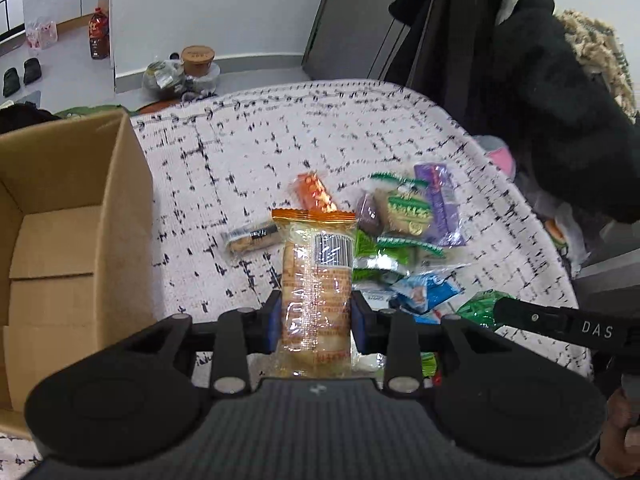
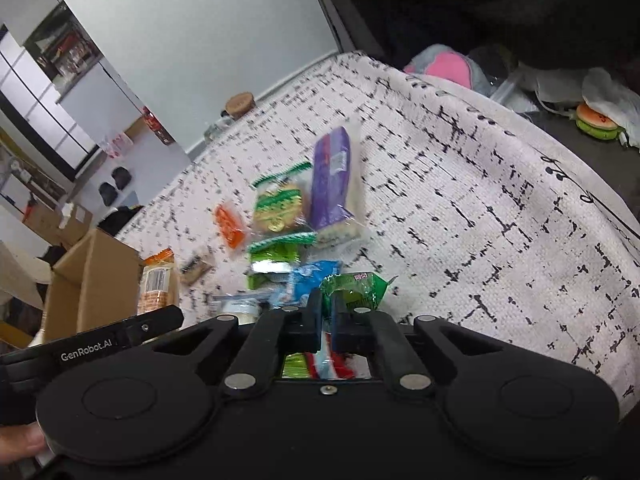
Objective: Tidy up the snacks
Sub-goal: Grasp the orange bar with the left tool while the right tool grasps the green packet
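My left gripper (image 1: 316, 308) is shut on a clear pack of biscuits with an orange top seal (image 1: 316, 276), held upright above the patterned cloth; the same biscuit pack (image 2: 157, 280) shows at the left of the right wrist view. My right gripper (image 2: 327, 306) is shut on a thin green foil packet (image 2: 356, 286), pinched by its edge. A pile of snacks lies beyond: an orange packet (image 1: 314, 194), a purple pack (image 1: 440, 204), a green-and-gold pack (image 1: 404, 212), a blue packet (image 1: 424, 290) and a small dark-banded biscuit (image 1: 250, 238).
An open cardboard box (image 1: 72, 216) stands at the left edge of the white, black-flecked cloth (image 1: 248, 148). Dark coats (image 1: 532, 92) hang at the right. A pink plush (image 2: 444, 66) and a burger toy (image 2: 598, 120) lie past the cloth's far right edge.
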{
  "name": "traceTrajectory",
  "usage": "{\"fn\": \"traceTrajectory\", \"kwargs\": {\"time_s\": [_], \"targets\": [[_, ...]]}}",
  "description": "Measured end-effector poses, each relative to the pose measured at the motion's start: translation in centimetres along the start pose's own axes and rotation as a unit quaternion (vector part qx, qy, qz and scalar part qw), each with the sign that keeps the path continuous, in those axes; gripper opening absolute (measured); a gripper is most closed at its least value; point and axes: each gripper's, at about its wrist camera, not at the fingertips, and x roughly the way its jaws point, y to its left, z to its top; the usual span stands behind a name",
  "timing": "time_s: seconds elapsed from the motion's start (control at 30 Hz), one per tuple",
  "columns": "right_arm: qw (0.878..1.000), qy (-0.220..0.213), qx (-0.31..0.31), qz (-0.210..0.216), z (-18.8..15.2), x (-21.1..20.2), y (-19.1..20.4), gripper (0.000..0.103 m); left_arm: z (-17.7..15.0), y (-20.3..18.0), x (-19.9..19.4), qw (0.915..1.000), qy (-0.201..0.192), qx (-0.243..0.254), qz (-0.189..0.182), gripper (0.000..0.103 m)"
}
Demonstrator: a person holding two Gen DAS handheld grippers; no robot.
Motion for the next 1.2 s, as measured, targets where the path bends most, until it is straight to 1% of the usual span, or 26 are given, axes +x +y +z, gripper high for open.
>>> {"fn": "traceTrajectory", "kwargs": {"time_s": [0.3,0.5,0.67,0.8,1.2], "targets": [[0.999,-0.034,-0.020,0.036,0.4,-2.1,2.8,0.003,0.8,0.9,-3.7,0.9994,-0.035,-0.004,-0.002,0.033],[0.997,-0.044,-0.032,0.063,0.5,-2.9,5.1,0.003,1.0,1.8,-5.5,0.9985,-0.054,-0.009,0.000,0.033],[0.994,-0.036,-0.046,0.095,0.2,-2.7,7.3,0.003,1.0,3.1,-7.0,0.9976,-0.067,-0.015,0.008,0.033],[0.992,-0.036,-0.058,0.111,-0.2,-2.4,9.1,0.003,1.1,4.3,-7.9,0.9970,-0.072,-0.020,0.016,0.033],[0.986,-0.034,-0.083,0.144,-0.8,-1.3,13.6,0.003,1.2,7.4,-9.4,0.9954,-0.082,-0.033,0.037,0.033]]}}
